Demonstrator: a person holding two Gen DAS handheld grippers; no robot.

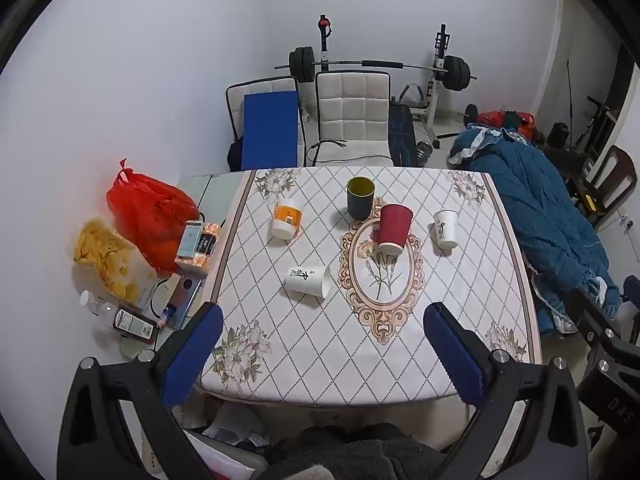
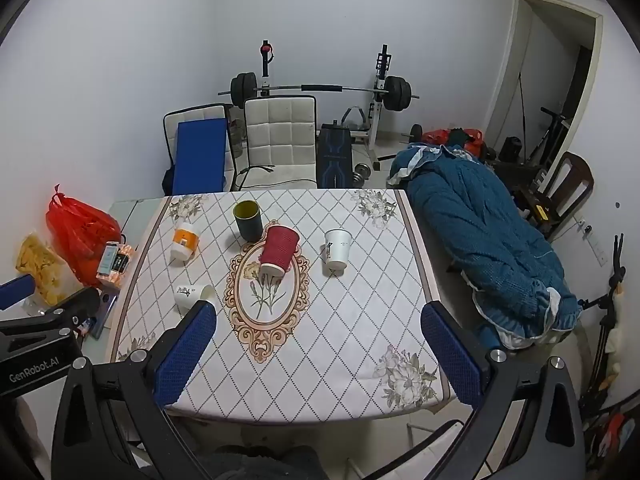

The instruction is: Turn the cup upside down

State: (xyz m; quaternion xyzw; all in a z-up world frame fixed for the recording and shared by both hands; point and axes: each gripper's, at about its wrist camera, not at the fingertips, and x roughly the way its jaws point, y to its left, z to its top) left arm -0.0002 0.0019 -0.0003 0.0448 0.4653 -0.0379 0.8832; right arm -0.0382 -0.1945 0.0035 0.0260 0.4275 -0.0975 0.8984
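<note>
on the counter [image 1: 400, 376], under a diamond-pattern floral cloth, five cups sit mid-surface: dark green cup [image 1: 360, 197] upright and mouth up, looks rigid and heavier; red cup [image 1: 395, 229] leaning tilted; white cup [image 1: 446, 228] at right with its wider end up; orange cup [image 1: 287, 220] left; white printed cup [image 1: 308, 281] lying on its side, mouth to the right. which one is the target isn't given. the paper ones are probably light, crushable and easy to knock over, so take the sidewall mid-height, gently. left gripper [image 1: 320, 336] and right gripper [image 2: 318, 330] both spread wide, empty, held back over the near edge, well apart from the cups. cloth may slide. room cluttered: barbell rack [image 1: 380, 66], white chair [image 1: 352, 116], blue quilt [image 1: 532, 208], red bag [image 1: 148, 212].
</note>
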